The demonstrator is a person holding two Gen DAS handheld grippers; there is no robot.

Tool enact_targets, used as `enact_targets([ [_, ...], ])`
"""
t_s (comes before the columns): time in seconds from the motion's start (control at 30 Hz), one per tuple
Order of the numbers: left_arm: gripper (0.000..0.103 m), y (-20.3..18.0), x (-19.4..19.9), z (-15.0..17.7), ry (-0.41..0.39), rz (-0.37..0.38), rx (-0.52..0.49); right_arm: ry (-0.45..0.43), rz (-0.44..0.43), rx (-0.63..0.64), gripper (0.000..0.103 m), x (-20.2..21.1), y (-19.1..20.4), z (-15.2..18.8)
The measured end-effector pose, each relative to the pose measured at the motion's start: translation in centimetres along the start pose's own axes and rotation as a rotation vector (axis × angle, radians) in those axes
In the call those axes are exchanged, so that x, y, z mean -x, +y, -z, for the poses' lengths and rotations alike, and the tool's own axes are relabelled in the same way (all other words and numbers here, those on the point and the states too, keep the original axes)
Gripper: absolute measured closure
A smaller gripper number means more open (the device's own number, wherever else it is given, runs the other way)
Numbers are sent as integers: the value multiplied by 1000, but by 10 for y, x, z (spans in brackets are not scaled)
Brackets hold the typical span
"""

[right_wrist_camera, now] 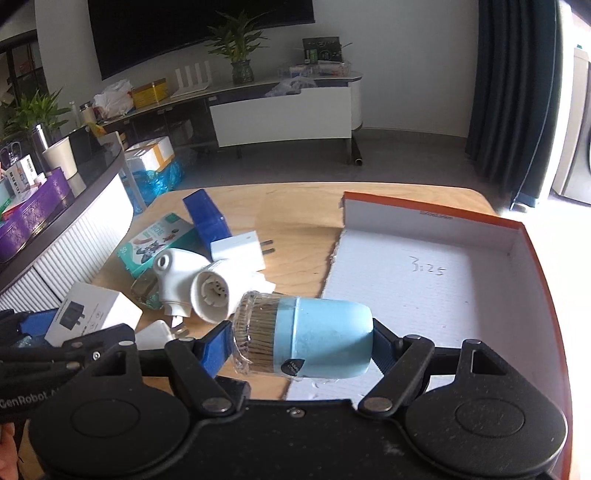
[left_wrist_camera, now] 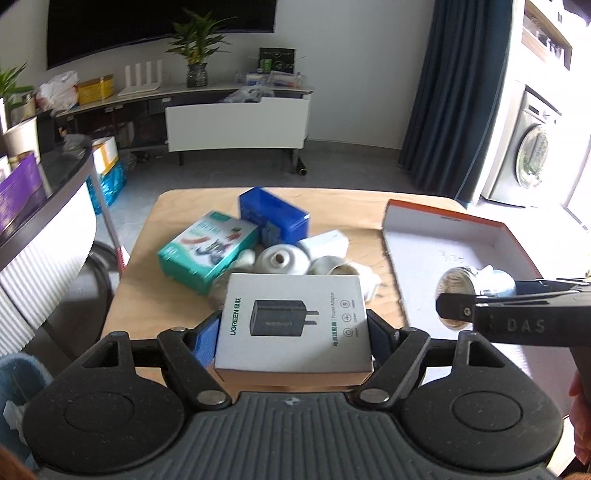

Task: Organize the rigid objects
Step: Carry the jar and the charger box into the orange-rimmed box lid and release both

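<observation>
though ringed by walls, tray [right_wrist_camera: 513,258] floor bare

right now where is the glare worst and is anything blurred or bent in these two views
Left wrist view: daylight blows out the right edge by the washing machine; the blue box looks slightly smeared; the power adapter box print stays sharp. Right wrist view: the right edge is washed white; the orange tray and TV edges bow from the fisheye.

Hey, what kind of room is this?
Likely a living room at home: a big wall TV over a low media console, a potted plant, and a washing machine off to the side.
</observation>
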State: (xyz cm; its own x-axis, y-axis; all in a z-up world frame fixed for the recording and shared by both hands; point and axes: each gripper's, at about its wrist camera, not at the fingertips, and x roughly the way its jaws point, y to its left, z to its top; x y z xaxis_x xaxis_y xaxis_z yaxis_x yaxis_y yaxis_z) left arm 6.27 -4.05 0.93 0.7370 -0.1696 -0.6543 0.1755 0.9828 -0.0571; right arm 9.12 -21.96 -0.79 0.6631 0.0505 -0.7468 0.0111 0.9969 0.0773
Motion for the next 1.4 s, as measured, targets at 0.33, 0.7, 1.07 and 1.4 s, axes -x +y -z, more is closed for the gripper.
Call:
enact_targets([
  [0.33,24,-54,-14,-19,-11,94,-82,-55,113,-115,12,38,-60,4],
  [0.7,24,-90,-29,-37,-31,150,-108,-97,151,-178,12,50,-101,3],
  [1.07,24,-105,-41,-43,-10,156,-124,-114,145,-185,12,42,-114,-9],
  [1.4,24,-112,-49,-49,-1,159,-129,-109,156,-184,12,33,-122,-18],
])
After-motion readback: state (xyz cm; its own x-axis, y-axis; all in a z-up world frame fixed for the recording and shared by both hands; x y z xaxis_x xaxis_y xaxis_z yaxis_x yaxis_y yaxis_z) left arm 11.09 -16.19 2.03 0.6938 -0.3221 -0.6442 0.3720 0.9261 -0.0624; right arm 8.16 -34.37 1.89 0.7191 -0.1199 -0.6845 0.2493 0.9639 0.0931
